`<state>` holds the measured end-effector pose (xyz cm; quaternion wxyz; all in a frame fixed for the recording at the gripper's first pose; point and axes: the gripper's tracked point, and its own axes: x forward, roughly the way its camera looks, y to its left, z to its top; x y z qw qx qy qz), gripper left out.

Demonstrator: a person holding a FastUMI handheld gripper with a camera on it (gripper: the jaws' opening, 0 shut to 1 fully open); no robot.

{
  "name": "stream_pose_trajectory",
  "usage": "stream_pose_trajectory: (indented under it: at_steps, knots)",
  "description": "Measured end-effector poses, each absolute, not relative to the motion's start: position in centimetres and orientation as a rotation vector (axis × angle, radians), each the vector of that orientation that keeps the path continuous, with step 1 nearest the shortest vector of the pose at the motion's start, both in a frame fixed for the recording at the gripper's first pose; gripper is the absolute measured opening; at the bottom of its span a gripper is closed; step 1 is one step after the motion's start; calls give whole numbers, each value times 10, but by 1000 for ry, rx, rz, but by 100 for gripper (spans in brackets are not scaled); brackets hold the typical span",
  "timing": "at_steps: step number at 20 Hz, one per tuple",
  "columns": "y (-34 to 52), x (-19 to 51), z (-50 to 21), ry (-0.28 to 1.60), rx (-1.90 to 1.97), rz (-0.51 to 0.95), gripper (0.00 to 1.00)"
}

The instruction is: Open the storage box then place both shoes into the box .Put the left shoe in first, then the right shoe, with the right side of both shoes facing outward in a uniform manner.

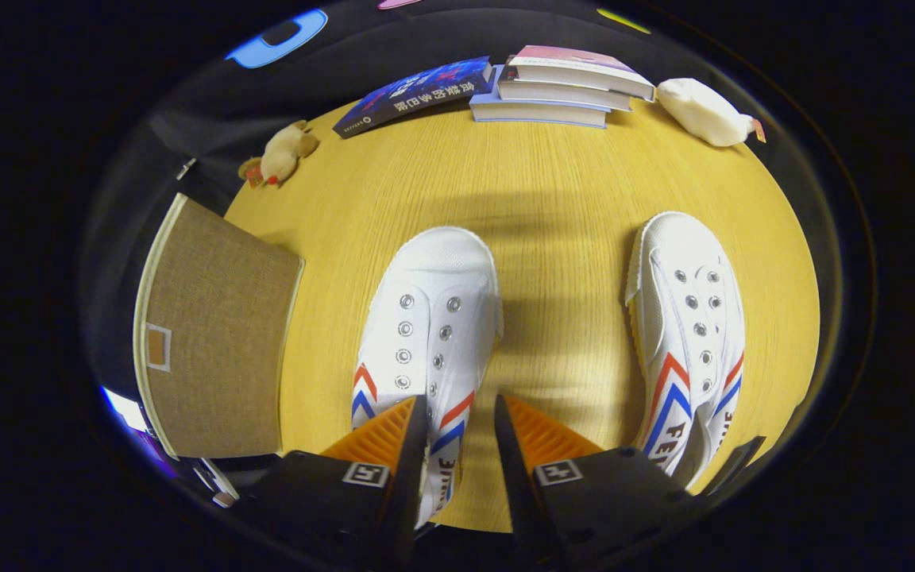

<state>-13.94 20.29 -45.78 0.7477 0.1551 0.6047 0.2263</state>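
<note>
Two white canvas shoes with red and blue stripes lie on the yellow wooden table (553, 191), toes pointing away from me. The nearer shoe (434, 310) sits just ahead of my gripper (461, 405). The gripper is open and its fingers straddle that shoe's right side wall near the heel. One finger is over the shoe's opening and the other is outside it, with a strip of table showing in the gap. The second shoe (688, 318) lies apart to the right. A brown fabric storage box (211, 349) with its lid on stands to the left of the fingers.
Beyond the shoes, at the table's far edge, are a stack of books (561, 83) and a blue book (418, 91) lying flat. A small brown plush toy (279, 155) sits far left, and a white plush toy (700, 111) far right.
</note>
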Motion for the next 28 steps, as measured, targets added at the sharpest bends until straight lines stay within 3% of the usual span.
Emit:
stream_pose_trajectory:
  at_steps: [1,3,6,17,23,28]
  knots:
    - [203,-139,-457,1337,329,480,35]
    - [201,-139,-456,1350,331,455,20]
    - [198,-136,-450,1302,381,404,11]
    - [206,-114,-323,1204,553,374,11]
    - [266,-87,-212,1134,712,470,10]
    - [331,-105,-185,1229,765,527,10]
